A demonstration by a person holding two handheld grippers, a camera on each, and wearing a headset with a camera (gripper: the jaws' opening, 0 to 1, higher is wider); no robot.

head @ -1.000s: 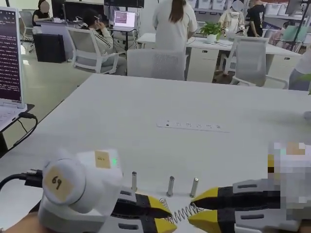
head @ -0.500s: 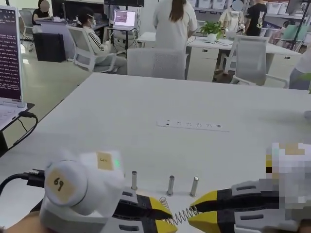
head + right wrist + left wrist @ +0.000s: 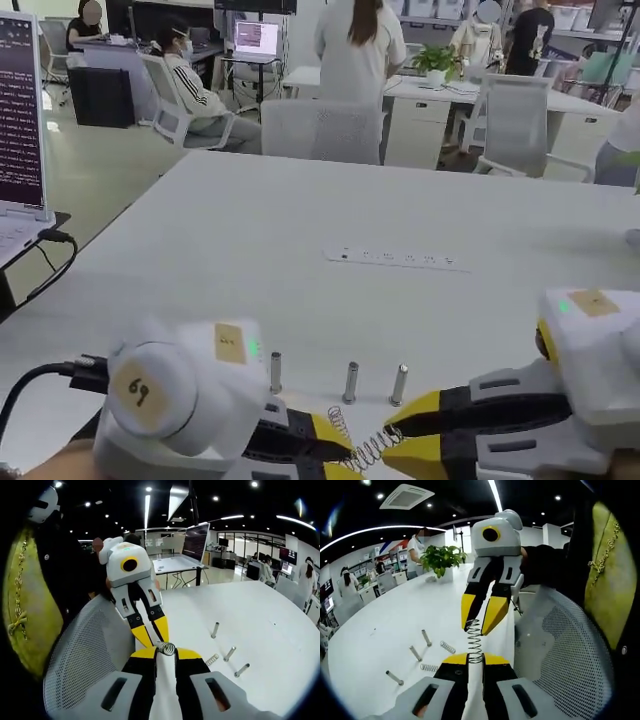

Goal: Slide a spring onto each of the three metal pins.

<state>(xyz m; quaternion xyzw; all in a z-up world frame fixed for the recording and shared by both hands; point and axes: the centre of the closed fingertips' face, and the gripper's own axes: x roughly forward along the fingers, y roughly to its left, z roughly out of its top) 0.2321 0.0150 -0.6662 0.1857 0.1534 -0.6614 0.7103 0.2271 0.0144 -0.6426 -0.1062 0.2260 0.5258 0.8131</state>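
Left gripper (image 3: 340, 452) dipped slightly, one spring (image 3: 370, 445) held, three pins (image 3: 351, 381), two loose springs (image 3: 447, 646).

Pins (image 3: 351, 381) shiny metal; spring (image 3: 372, 445) bright wire; tabletop (image 3: 300, 230) smooth matt white.

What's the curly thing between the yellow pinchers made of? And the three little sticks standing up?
The spring looks like thin bare steel wire: silvery grey coils with small glints of light. The pins look like solid polished metal, probably steel too: smooth grey cylinders with a bright streak down each side. The look alone doesn't settle exactly which metal.
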